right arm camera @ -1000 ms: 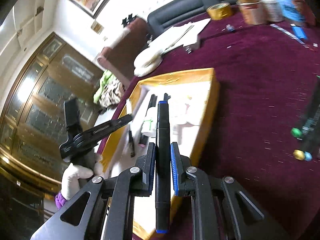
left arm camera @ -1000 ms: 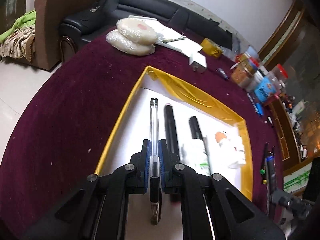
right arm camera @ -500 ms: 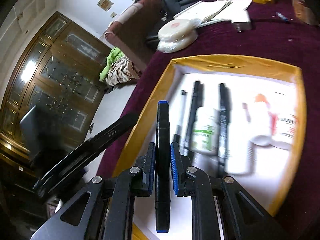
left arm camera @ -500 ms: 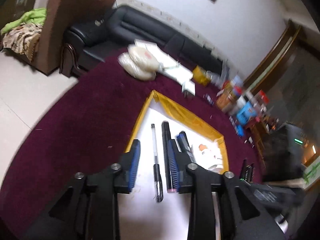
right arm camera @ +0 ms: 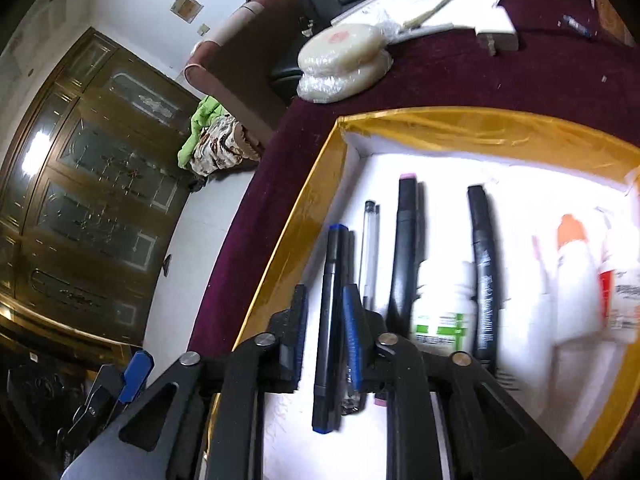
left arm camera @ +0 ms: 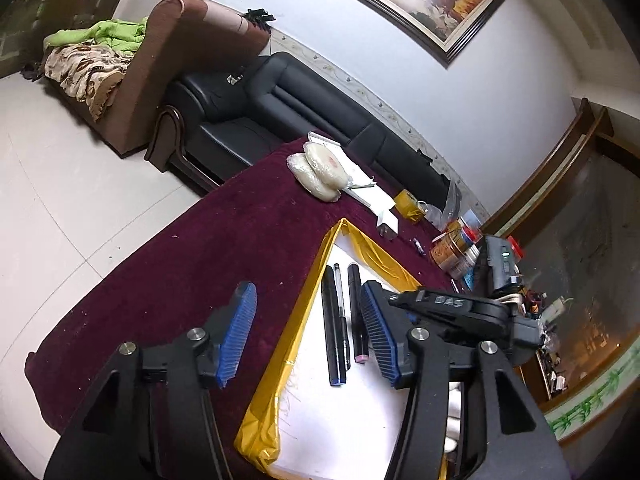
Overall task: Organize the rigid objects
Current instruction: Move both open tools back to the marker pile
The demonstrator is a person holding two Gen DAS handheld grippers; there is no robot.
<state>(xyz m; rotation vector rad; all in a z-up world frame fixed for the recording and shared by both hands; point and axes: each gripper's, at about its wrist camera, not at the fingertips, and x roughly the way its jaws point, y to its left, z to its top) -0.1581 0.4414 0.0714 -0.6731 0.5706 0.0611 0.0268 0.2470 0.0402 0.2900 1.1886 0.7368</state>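
Note:
A white box with a yellow rim (left arm camera: 298,316) (right arm camera: 292,224) sits on the maroon table. Inside lie a blue-capped black marker (left arm camera: 332,324) (right arm camera: 328,320), a clear pen (left arm camera: 341,312) (right arm camera: 370,252), a pink-tipped black marker (left arm camera: 356,312) (right arm camera: 404,252), another black marker (right arm camera: 482,268) and white bottles (right arm camera: 572,280). My left gripper (left arm camera: 308,328) is open and empty, raised above the box's left edge. My right gripper (right arm camera: 326,312) is open low over the box; the blue-capped marker lies loose between its fingers.
Wrapped white discs (left arm camera: 322,170) (right arm camera: 344,64), white papers (right arm camera: 444,8), a white charger (left arm camera: 387,227) (right arm camera: 496,36), a yellow tape roll (left arm camera: 410,206) and jars (left arm camera: 454,254) stand at the table's far side. A black sofa (left arm camera: 260,116) and a brown armchair (left arm camera: 160,76) are beyond.
My left gripper let go of the clear pen, opened wide and rose back. My right gripper lowered the blue-capped marker into the box beside the pen and opened.

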